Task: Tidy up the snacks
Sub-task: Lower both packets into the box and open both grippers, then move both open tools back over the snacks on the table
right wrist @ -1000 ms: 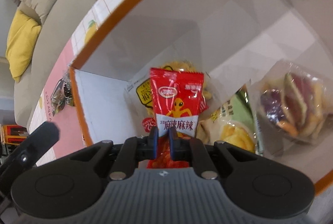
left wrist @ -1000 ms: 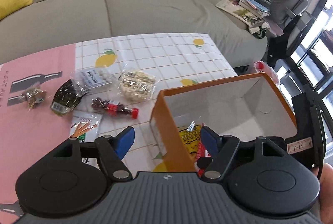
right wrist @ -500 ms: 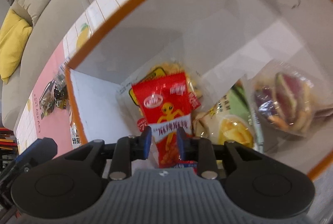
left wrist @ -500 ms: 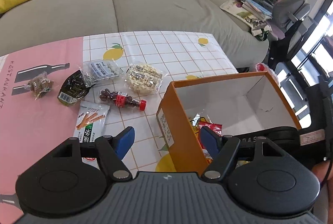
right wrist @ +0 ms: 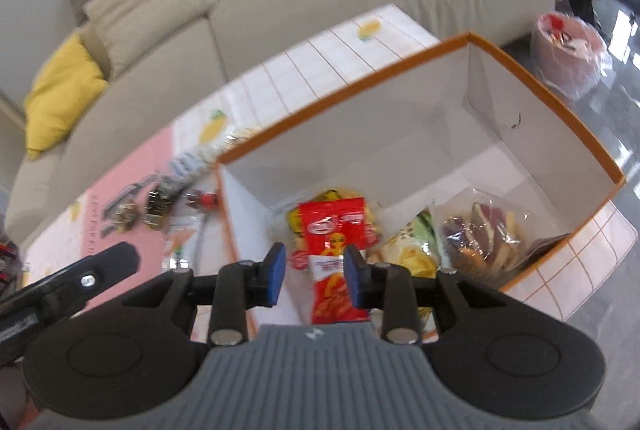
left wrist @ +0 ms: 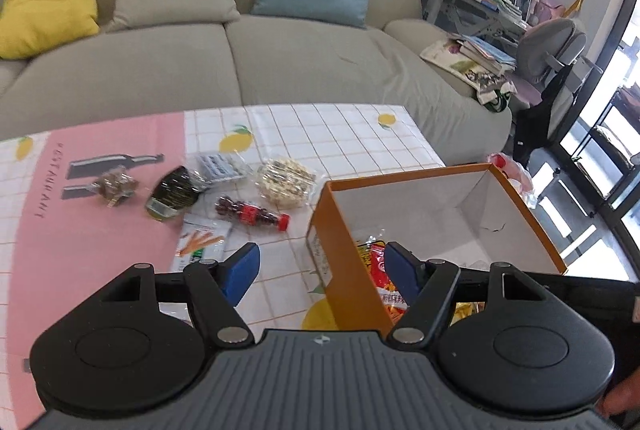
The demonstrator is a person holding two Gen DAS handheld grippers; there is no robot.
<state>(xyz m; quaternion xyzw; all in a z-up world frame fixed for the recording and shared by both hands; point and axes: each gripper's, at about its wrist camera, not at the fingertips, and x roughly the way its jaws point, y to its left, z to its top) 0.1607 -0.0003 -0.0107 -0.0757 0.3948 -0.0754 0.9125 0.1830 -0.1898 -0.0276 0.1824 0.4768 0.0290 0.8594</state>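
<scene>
Released a second earlier, the red snack packet (right wrist: 335, 230) lay in the orange box (right wrist: 532, 78) while the right gripper (right wrist: 314, 272) lifted away

Its jaws were opening, the packet seen between the pads but untouched, resting on a yellow bag (right wrist: 332, 196) beside a bag of mixed chips (right wrist: 484, 234). The left gripper (left wrist: 320, 268) hung wide and empty above the box's near corner. Other snacks stayed on the tablecloth (left wrist: 328, 134): a red-labelled tube (left wrist: 252, 213), a carrot-stick pack (left wrist: 202, 240), a puffed-grain bag (left wrist: 285, 181)
</scene>
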